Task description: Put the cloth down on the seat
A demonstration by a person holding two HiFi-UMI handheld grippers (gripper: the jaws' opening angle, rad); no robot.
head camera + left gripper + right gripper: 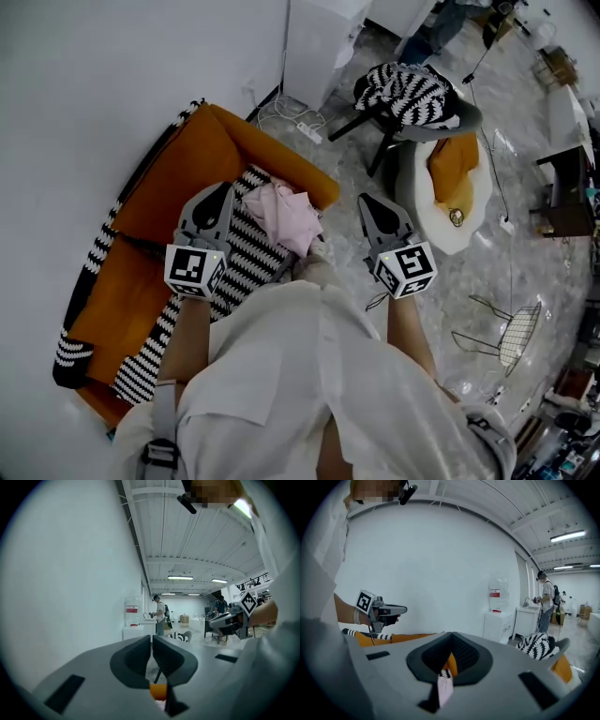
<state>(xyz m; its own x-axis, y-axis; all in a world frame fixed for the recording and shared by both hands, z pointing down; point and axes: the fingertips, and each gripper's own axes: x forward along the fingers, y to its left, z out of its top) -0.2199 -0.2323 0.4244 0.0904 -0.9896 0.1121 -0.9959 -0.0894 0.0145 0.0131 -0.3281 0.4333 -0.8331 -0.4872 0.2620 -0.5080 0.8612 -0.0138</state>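
Note:
A crumpled pink cloth [286,214] lies on the orange seat [202,159], on top of a black-and-white zigzag blanket [248,255]. My left gripper [228,187] hovers just left of the cloth, its jaws together with nothing between them [152,640]. My right gripper [364,199] is held to the right of the cloth, past the seat's arm, apart from the fabric and also shut. In the right gripper view its jaws [452,635] meet at the tips; below them a strip of the pink cloth [445,688] shows against the orange seat.
A chair draped with a zigzag throw [412,94] stands behind the seat, next to a white round seat with an orange cushion [455,187]. A power strip [305,129] lies on the marble floor. A wire basket [516,337] is at right. People stand far off [161,613].

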